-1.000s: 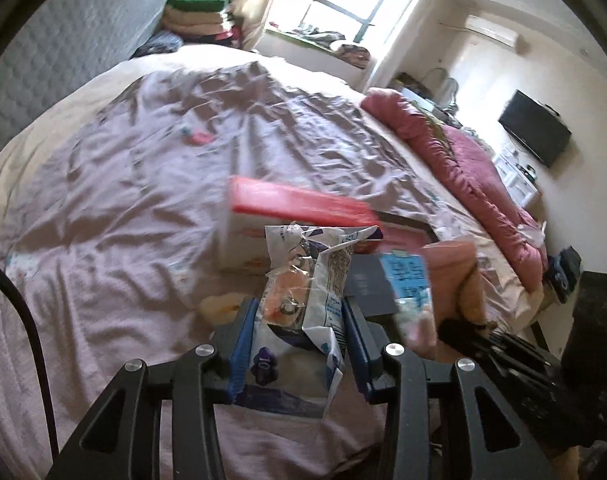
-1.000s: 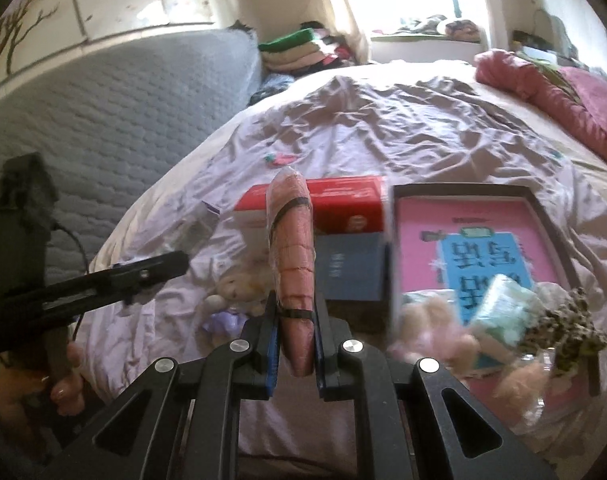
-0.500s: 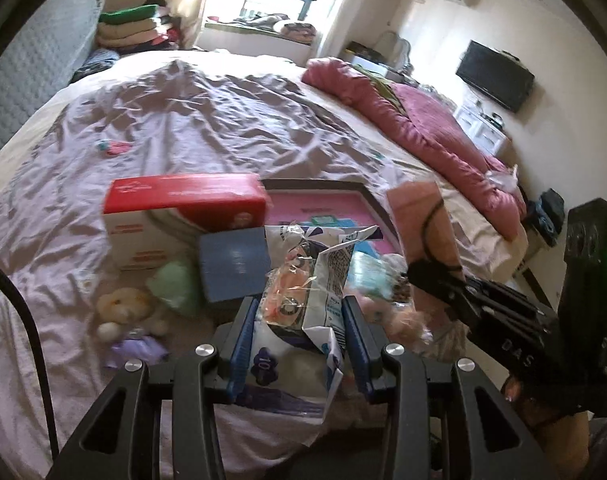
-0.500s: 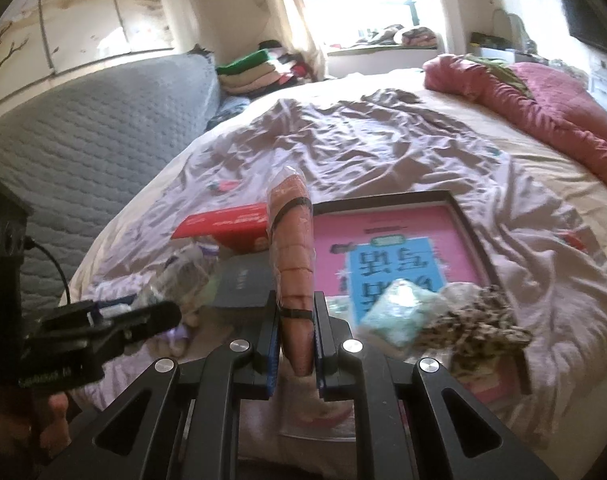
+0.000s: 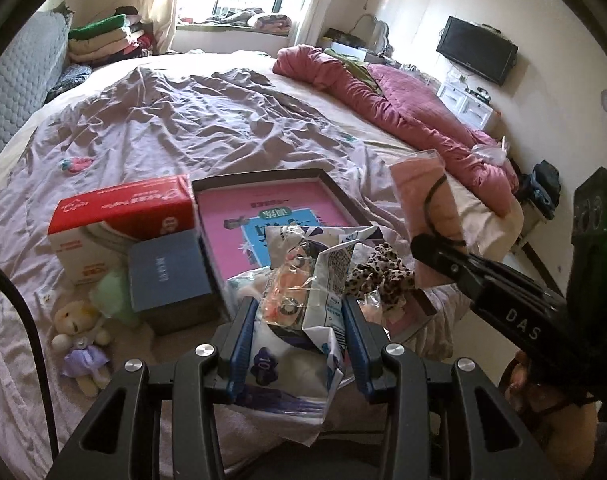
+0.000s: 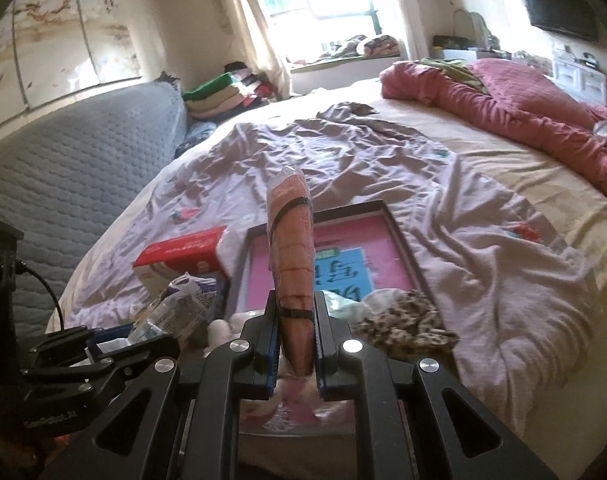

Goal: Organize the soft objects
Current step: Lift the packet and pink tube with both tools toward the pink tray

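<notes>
Crinkled plastic fills our left tongs (image 5: 299, 316): they are clamped on one clear packet (image 5: 303, 300) printed in white, blue and orange, held above the near edge of the bed (image 5: 223, 132). Our right tongs (image 6: 296, 334) are pressed together on one peach-pink roll in a clear wrapper (image 6: 291, 248), banded by a thin black loop and standing upright between the blue pads. In the left view that same roll juts up from the right tongs, just right of the packet.

On the mauve sheet below we count two boxes, one red-and-white box (image 5: 123, 216) and one small blue box (image 5: 167, 272) touching its front, and one dark-rimmed tray (image 5: 263, 176) with a pink card inside. One leopard-print fabric piece (image 5: 383, 276) lies at the tray's near right corner. Left of the blue box sit one pale green soft lump (image 5: 109, 292) and one small plush bear (image 5: 79, 328) in a lilac dress. One crimson quilt (image 5: 403, 112) lies bunched along the far right side.
</notes>
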